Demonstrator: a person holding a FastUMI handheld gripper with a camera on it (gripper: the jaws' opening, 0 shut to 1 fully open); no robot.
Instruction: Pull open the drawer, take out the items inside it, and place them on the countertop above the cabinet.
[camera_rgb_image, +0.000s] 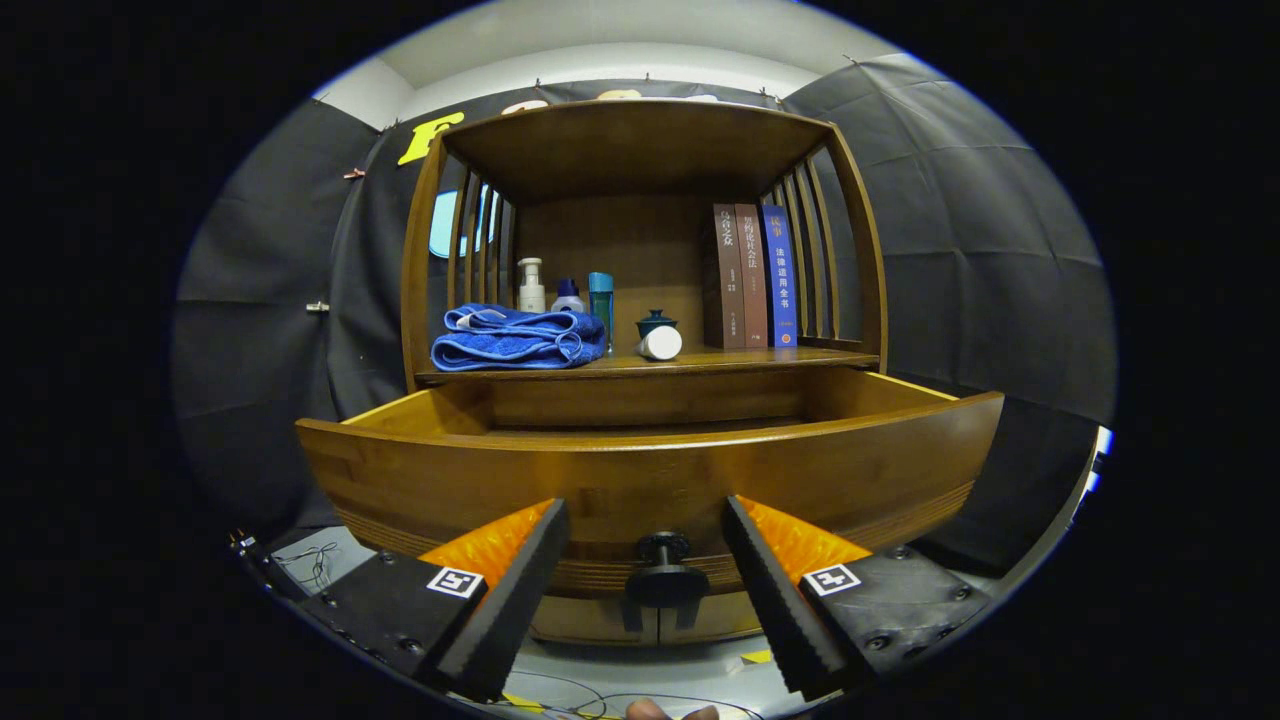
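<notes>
Three books stand upright at the countertop's right end, with a folded blue towel, bottles, a small lidded cup and a white jar lying on its side to their left. Below, the drawer is pulled out; its contents are hidden behind the front panel. The gripper points level at that panel, fingers spread wide, holding nothing, either side of the black knob.

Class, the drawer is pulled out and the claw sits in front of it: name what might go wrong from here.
1. The open claw straddles the drawer knob without touching it; moving forward it may bump the front panel.
2. The drawer's inside is hidden behind its front, so reaching in would be blind.
3. The countertop already holds a blue towel and a white bottle lying on its side; placed items could knock it rolling.
</notes>
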